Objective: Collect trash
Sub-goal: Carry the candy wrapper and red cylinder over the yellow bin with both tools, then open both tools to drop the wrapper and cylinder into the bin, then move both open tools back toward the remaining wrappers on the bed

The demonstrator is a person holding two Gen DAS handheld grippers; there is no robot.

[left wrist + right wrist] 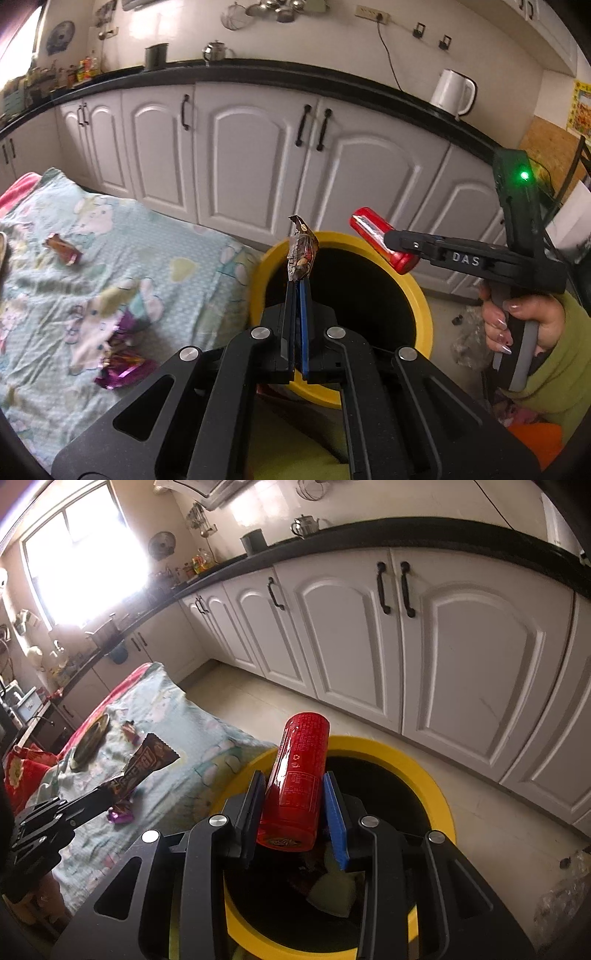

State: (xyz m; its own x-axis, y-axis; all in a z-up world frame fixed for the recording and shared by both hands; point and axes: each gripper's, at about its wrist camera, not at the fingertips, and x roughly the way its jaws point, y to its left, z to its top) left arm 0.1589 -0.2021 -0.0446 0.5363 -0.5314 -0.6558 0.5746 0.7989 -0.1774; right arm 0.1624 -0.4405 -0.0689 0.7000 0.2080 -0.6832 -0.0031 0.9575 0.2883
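Observation:
My left gripper (pixel 297 284) is shut on a brown snack wrapper (pixel 303 254), which stands up from its tips over the near left rim of the yellow bin (pixel 421 295). My right gripper (pixel 295 805) is shut on a red can (pixel 297 779), held over the bin's (pixel 424 771) dark opening. From the left wrist view the can (pixel 373 236) and right gripper (pixel 397 240) hang above the bin's far right side. The right wrist view shows the wrapper (pixel 146 766) and left gripper (pixel 99 797) at the left, above the bed. Some trash lies inside the bin.
A bed with a pale blue patterned sheet (pixel 122 258) lies left of the bin, with a brown wrapper (pixel 62 249) and purple wrappers (pixel 122 362) on it. White cabinets (pixel 258 155) stand behind. A crumpled clear bag (pixel 469 339) lies on the floor at the right.

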